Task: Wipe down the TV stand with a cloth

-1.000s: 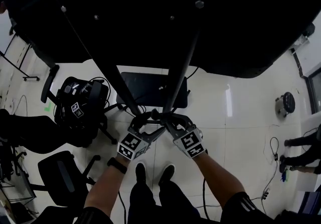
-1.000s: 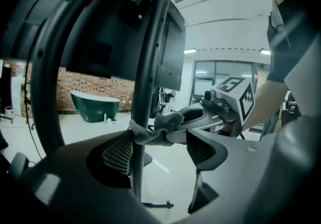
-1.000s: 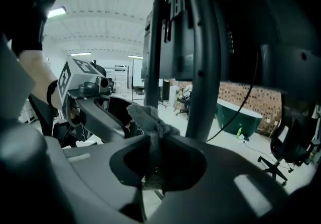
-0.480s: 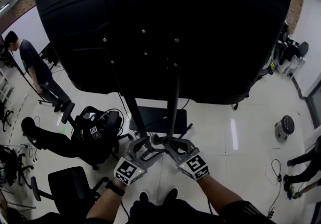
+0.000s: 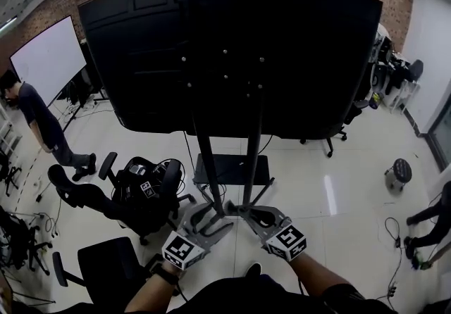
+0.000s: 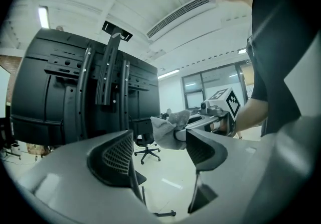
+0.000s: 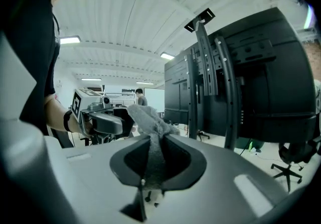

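Cloth (image 7: 146, 118), grey and crumpled, pinched by right gripper (image 7: 153, 155); left gripper (image 6: 160, 155) jaws wide apart.

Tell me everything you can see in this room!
TV: one, black, seen from behind, up on the stand.
Stand: one, black, two poles on a flat base, middle of the floor.
Whiteboard: one, white, far left.
Person: one, dark top, standing near the whiteboard.
Chairs: at least two, black, on the floor at left.
Stool: one, dark, on the floor at right.
Cloth: one, grey, pinched in the right gripper.
Left gripper: one, grey, jaws apart, nothing between them.
Right gripper: one, grey, jaws closed on the cloth.
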Demonstrator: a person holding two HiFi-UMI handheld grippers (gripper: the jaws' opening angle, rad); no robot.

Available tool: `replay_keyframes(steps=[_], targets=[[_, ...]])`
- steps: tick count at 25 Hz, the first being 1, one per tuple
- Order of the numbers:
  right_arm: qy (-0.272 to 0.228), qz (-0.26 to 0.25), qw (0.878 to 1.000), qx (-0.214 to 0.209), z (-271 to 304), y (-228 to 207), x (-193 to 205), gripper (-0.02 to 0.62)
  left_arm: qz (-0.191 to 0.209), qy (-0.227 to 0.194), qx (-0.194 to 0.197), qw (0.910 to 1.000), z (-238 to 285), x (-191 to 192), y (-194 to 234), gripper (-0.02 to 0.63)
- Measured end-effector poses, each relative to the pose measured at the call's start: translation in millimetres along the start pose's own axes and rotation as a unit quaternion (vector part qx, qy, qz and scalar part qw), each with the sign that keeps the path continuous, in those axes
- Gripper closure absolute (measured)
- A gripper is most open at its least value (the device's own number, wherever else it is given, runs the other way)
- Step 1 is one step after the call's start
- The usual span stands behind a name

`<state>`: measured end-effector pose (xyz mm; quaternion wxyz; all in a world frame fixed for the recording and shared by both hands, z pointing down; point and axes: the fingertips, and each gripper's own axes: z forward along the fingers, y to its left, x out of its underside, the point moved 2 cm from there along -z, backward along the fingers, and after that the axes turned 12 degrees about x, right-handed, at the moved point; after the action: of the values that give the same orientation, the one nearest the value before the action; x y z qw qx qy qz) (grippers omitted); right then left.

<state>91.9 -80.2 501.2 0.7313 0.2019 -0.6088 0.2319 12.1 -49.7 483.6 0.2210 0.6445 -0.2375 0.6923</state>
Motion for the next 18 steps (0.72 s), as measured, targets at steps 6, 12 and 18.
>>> replay_keyframes(steps=[6,12,18], targets=[[-0.026,0.067,0.997,0.019,-33.4,71.7,-10.4,0.558,-0.004,-0.007,0.028,0.9996,-71.0,-2.5,-48.6,0.251],[-0.04,0.059,0.996,0.049,-73.5,138.8,-12.4,0.56,0.006,0.003,0.053,0.9986,-125.3,4.2,-92.6,0.252],[-0.05,0.058,0.994,0.072,-106.5,164.8,-18.2,0.56,-0.009,-0.017,0.062,0.9979,-153.6,-4.2,-114.4,0.252]])
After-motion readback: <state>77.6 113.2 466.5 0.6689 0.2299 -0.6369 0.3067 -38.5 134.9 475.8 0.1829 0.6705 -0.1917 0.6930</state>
